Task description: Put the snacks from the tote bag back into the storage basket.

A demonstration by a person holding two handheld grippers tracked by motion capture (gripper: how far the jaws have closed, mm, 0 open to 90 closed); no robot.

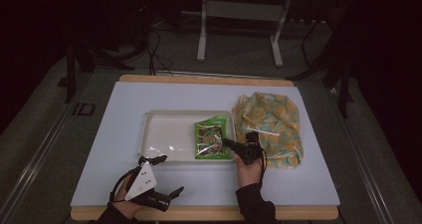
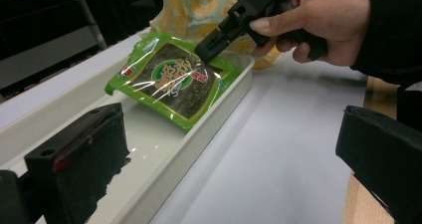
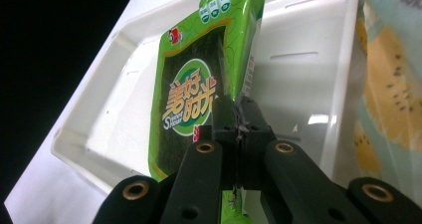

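at the near left corner of the white tray [image 1: 149, 134], left gripper [image 1: 160, 176] hovering with jaws spread wide and nothing between them; in the left gripper view one black jaw hanging over the tray's inside, the other out over the pale mat [image 1: 124, 99] on the near side of the tray wall. best kept just so, steady and apart, or lowered onto the tray rim only if the tray starts to slide.

toward the right end of the tray, green seaweed packet [image 1: 212, 138] half lowered: far edge down on the tray floor, near edge lifted and tilted over the right-hand wall. pinched at that near edge by the right gripper [image 1: 234, 145], jaws pressed together on the foil seam, plainly seen in the right gripper view [image 3: 239, 129].

for a clean finish: wrist eased down and slightly toward the tray's middle, so the raised edge clears the wall instead of resting on it; packet laid flat with label up; grip let go only once the packet lies on the tray floor, then gripper drawn straight back over the wall without dragging the slippery wrapper along.

right of the tray, just beside it, yellow-patterned bag [image 1: 271, 127] lying on the mat, close to the right hand [image 1: 247, 170]; worth avoiding with cable and knuckles on the way out.
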